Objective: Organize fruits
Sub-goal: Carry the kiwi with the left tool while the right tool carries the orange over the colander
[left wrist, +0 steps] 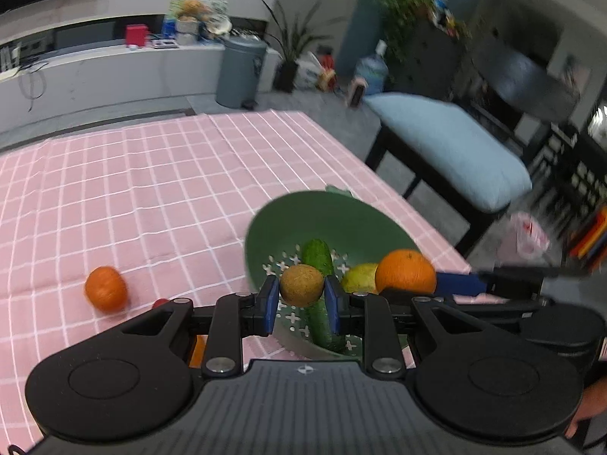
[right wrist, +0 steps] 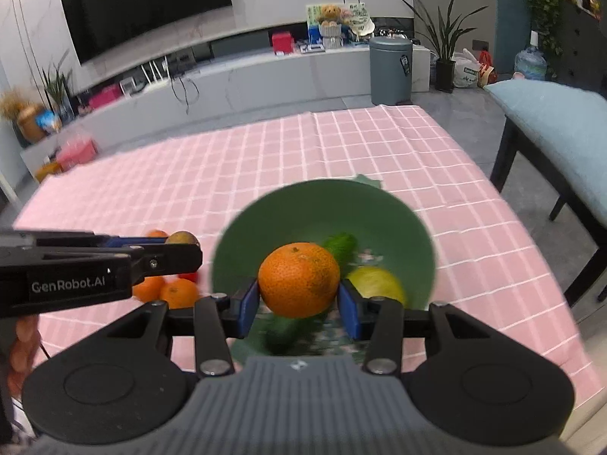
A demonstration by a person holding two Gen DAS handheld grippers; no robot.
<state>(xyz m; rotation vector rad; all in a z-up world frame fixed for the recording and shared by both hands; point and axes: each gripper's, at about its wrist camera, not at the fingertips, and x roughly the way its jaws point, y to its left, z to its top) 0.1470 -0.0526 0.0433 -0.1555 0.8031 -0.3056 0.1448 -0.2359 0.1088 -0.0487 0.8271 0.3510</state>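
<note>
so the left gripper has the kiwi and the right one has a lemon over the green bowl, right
Not quite. The right gripper holds an orange, not a lemon; the right wrist view shows it. The lemon lies in the green bowl. The left gripper does hold the kiwi.

L gripper tilts down, blue pads clamped on both sides of a kiwi, jaws near fully closed. R gripper also tilts down, pads pressed on an orange, jaws partly apart. They sit side by side, L at left; bare fingers show behind L.
</note>
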